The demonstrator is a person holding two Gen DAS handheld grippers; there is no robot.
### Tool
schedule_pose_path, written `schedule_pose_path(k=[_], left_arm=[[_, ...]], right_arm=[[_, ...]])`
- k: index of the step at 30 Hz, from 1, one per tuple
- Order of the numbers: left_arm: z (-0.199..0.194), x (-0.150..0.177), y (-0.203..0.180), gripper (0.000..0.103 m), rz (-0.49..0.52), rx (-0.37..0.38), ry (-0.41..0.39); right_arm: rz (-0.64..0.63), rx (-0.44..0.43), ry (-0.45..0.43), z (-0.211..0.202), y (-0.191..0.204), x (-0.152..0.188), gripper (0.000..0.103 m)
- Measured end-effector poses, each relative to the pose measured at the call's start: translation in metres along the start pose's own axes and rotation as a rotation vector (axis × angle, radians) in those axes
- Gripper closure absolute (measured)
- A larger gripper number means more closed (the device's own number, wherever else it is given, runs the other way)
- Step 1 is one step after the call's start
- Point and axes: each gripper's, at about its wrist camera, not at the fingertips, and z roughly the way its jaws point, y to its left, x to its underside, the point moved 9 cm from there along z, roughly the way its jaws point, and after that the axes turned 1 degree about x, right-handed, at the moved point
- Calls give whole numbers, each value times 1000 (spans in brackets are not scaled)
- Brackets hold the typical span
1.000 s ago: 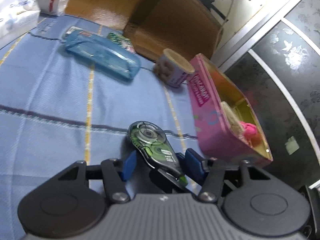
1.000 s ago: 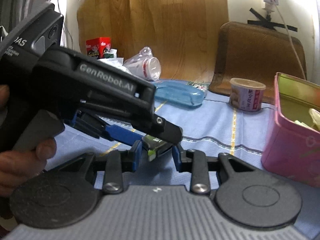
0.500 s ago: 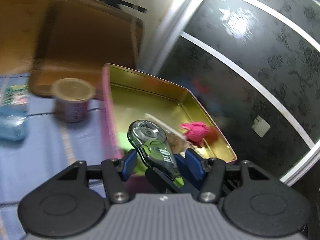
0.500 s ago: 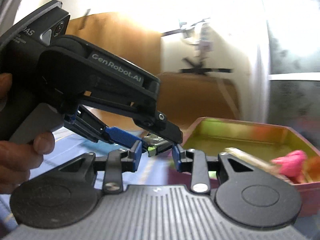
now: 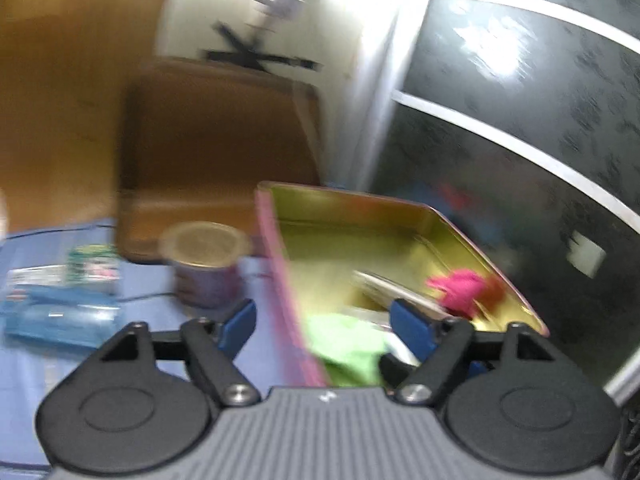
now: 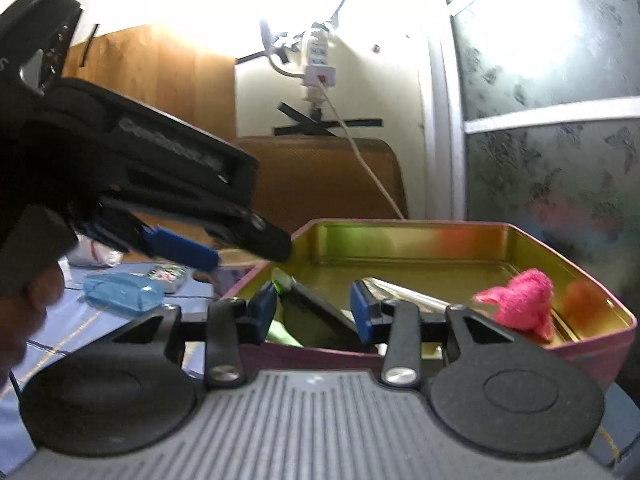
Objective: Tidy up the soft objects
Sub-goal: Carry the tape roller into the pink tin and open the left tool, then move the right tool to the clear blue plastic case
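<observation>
A pink tin (image 5: 280, 280) (image 6: 600, 344) with a gold inside stands open in front of both grippers. In it lie a fuzzy pink soft toy (image 5: 460, 286) (image 6: 518, 302), an orange ball (image 6: 580, 300), a green piece (image 5: 344, 344) and a silver strip (image 6: 404, 294). My left gripper (image 5: 324, 320) (image 6: 240, 252) hangs over the tin's near left rim. Its jaws are opening and nothing is between them. My right gripper (image 6: 314, 312) is at the tin's near wall, jaws opening. The black-and-green correction tape (image 6: 316, 308) lies slanted between them inside the tin, and the pads look clear of it.
On the blue cloth (image 5: 36, 400) left of the tin are a paper cup (image 5: 204, 264), a clear blue case (image 5: 60, 320) (image 6: 120, 292) and a small packet (image 5: 94, 266). A brown chair back (image 5: 220, 140) stands behind. A dark patterned glass door (image 5: 520, 100) closes the right side.
Both grippers carried the correction tape from above the cloth rightwards to the tin. Both jaws have since spread; the tape has left the left jaws and sits down in the tin.
</observation>
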Motion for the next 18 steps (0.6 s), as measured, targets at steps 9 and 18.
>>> schedule_pose_path(k=[9, 18], left_arm=[[-35, 40, 140, 25, -79, -445, 28], [-71, 94, 244, 24, -222, -636, 6]], right_arm=[[-75, -153, 8, 4, 61, -1, 59], [-139, -359, 172, 40, 140, 19, 47]])
